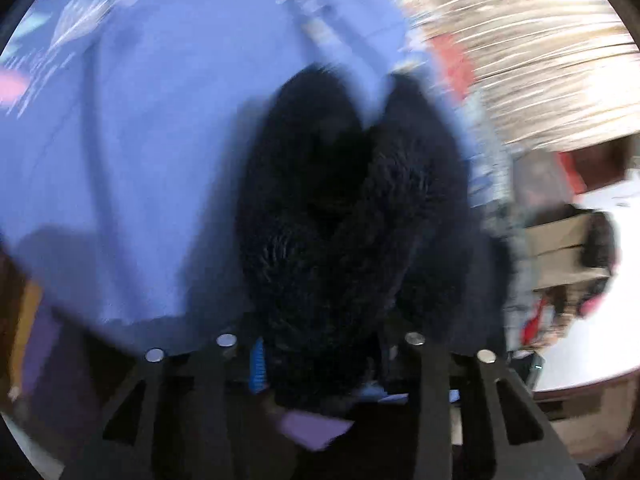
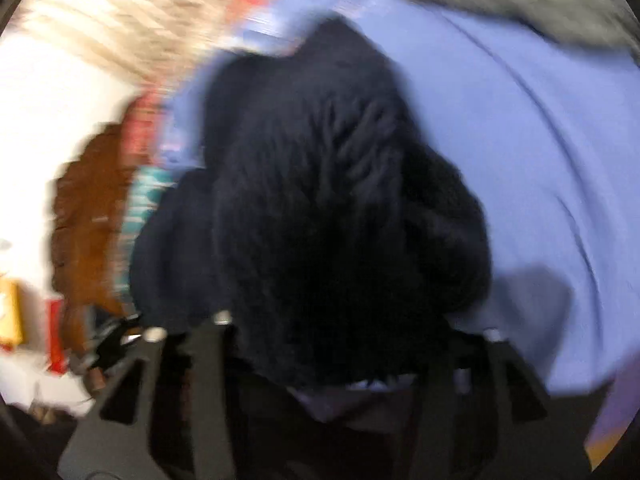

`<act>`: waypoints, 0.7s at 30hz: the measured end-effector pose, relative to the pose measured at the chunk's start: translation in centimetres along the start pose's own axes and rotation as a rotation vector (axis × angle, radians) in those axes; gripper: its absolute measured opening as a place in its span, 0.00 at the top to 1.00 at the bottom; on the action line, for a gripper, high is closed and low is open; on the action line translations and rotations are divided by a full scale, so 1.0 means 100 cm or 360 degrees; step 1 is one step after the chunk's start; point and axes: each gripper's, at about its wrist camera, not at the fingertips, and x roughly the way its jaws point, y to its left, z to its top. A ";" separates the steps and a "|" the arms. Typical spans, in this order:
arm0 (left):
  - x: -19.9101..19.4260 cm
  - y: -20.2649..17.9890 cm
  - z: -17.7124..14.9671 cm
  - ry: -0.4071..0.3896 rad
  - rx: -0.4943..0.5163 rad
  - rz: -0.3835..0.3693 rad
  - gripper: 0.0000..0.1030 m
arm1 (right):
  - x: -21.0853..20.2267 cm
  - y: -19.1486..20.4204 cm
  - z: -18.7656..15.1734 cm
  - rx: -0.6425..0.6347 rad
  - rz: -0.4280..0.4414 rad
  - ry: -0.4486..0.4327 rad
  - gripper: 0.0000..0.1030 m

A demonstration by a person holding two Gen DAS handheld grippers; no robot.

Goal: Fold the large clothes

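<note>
The dark garment [image 1: 344, 216] bunched between my left fingers [image 1: 224, 392] is cloth with a rough, fuzzy, knit-like pile, matt navy to black; at my right it looks the same, woolly and dull [image 2: 320, 208]. The sheet [image 1: 160, 140] beneath is smooth, matt periwinkle cloth with soft creases. My fingers are matt black plastic, tipped with small shiny metal studs [image 1: 226, 340]. Motion blur hides the finish of the pale striped surface [image 1: 520, 48] far right.
</note>
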 end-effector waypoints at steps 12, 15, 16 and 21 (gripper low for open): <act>-0.113 -0.053 0.056 -0.0472 0.0270 0.0158 0.30 | -0.095 0.020 0.048 -0.0295 -0.0131 -0.0665 0.20; -0.083 -0.088 0.073 -0.0393 0.0487 0.0032 0.10 | -0.068 0.063 0.076 -0.0559 -0.0116 -0.0666 0.15; -0.063 -0.101 0.083 -0.0376 0.0585 0.0050 0.09 | -0.056 0.067 0.083 -0.0634 -0.0160 -0.0661 0.14; 0.030 -0.117 0.123 -0.0033 0.0647 0.0093 0.07 | 0.014 0.077 0.129 -0.0697 -0.0212 -0.0374 0.14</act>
